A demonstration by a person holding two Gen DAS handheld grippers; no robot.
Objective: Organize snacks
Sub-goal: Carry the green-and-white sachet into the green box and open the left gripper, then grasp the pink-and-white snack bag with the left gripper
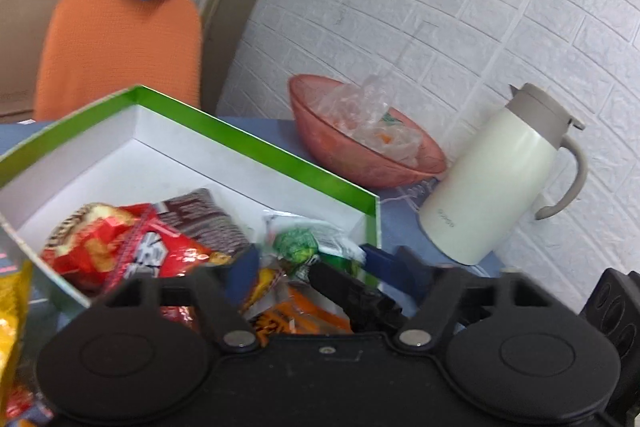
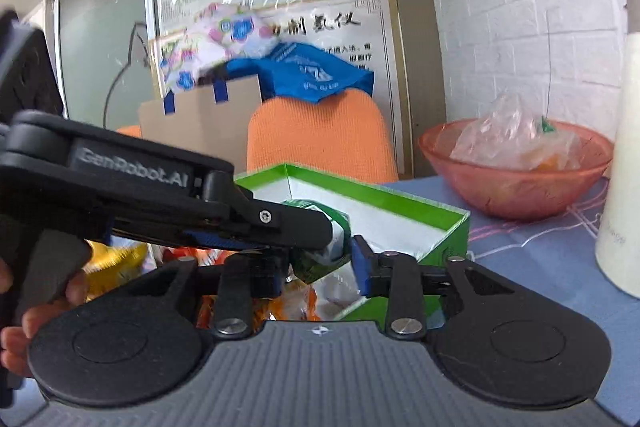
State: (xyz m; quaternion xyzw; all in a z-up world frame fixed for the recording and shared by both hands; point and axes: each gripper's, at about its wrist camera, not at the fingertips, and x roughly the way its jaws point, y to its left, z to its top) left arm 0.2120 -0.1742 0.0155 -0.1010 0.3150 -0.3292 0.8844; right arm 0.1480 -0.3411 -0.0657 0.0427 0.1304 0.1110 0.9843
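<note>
A green-rimmed white box (image 1: 256,147) holds several snack packets: a red one (image 1: 120,247), a brown one (image 1: 208,219) and a green and white one (image 1: 308,243). My left gripper (image 1: 308,267) hovers over the box's near end with its jaws apart and nothing between them. In the right wrist view the box (image 2: 400,203) lies just ahead. My right gripper (image 2: 320,259) is shut on the green and white packet (image 2: 324,251) over the box's near end. The left gripper's body (image 2: 160,195) crosses in front from the left.
A pink bowl (image 1: 360,163) with plastic bags and a white thermos jug (image 1: 496,179) stand behind the box by the white brick wall. An orange chair (image 1: 120,47) stands beyond the blue table. A yellow packet (image 1: 12,315) lies at the left.
</note>
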